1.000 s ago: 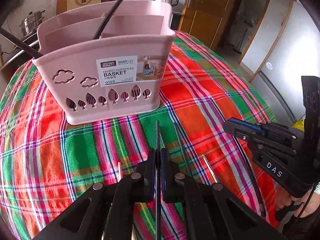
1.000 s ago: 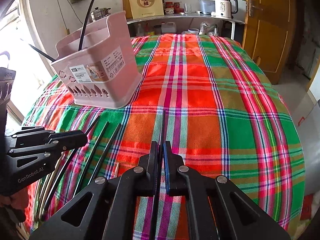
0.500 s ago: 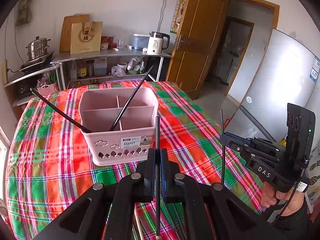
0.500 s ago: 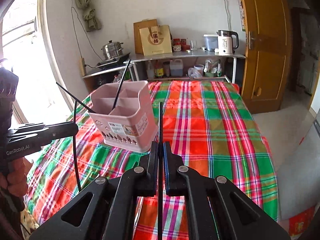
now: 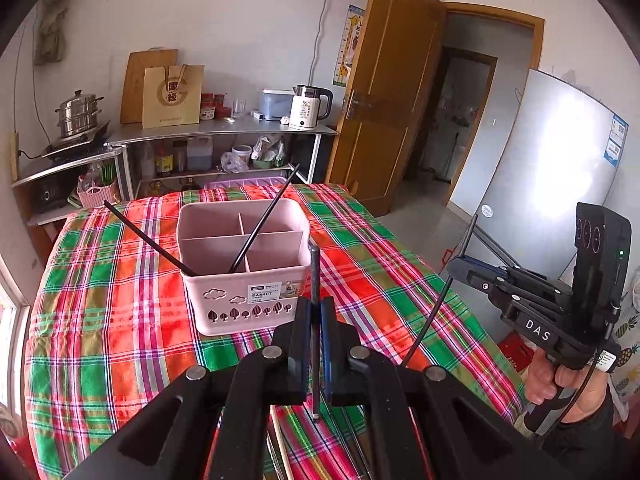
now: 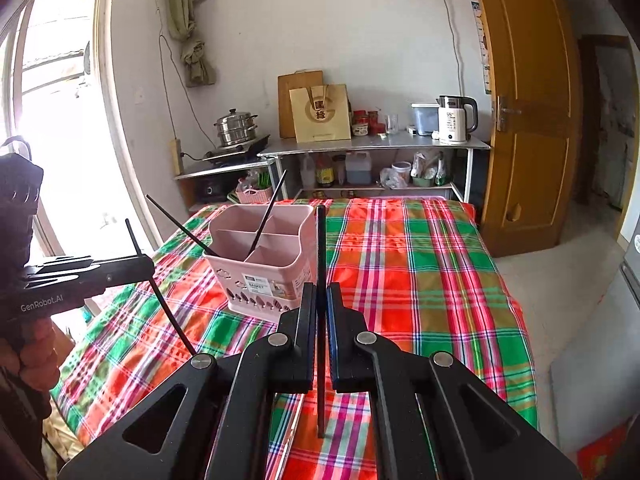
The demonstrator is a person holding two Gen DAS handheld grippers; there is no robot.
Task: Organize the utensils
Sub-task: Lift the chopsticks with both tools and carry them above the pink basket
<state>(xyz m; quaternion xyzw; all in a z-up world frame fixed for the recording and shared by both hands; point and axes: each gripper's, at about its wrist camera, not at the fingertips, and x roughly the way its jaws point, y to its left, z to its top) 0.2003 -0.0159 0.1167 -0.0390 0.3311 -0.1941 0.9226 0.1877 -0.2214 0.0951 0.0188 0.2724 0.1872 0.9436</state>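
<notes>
Pink basket on the plaid-clothed desk, two black chopsticks leaning in its compartments, left gripper jaws pinching one chopstick upright, right gripper jaws pinching another, both held above the desk near the basket.

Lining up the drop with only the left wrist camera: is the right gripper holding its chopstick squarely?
Observer: Yes. In the right wrist view the right gripper is shut on the right chopstick, which stands straight up between the jaws.
Operator: How does mine look from the side?
Observer: The left gripper holds the left chopstick slanted, with more of it below the jaws than above.
</notes>
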